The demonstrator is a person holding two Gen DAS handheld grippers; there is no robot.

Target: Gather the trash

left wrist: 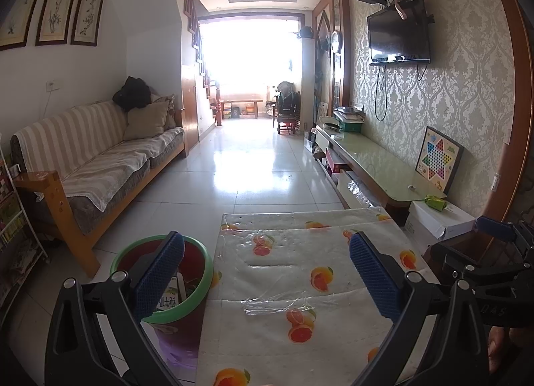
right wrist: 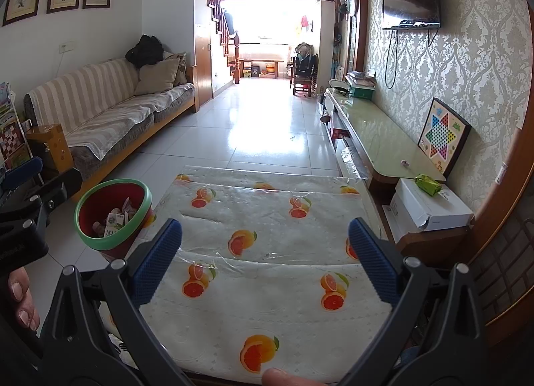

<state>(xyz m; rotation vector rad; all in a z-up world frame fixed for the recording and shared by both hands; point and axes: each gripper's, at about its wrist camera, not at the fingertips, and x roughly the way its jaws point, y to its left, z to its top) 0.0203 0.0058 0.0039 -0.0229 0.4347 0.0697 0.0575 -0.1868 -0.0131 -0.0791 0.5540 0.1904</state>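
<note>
A red bin with a green rim [right wrist: 87, 232] [left wrist: 200, 281] stands on the floor at the table's left side. It holds a milk carton [right wrist: 112, 223] [left wrist: 167, 302] and other wrappers. The table wears a white cloth with orange-fruit prints [right wrist: 267, 246] [left wrist: 283, 269] under clear plastic. My left gripper [left wrist: 267, 277] hovers open over the table's left part, its left pad in front of the bin. My right gripper [right wrist: 265, 261] hangs open above the table's middle, nothing between its fingers. Each gripper shows at the edge of the other's view.
A striped sofa [right wrist: 110, 109] runs along the left wall. A long glass-topped TV cabinet [right wrist: 383, 139] lines the right wall, with a checkers board [right wrist: 442, 135] on it. A white box [right wrist: 430, 206] with a green packet [right wrist: 427, 184] sits beside the table. Tiled floor stretches ahead.
</note>
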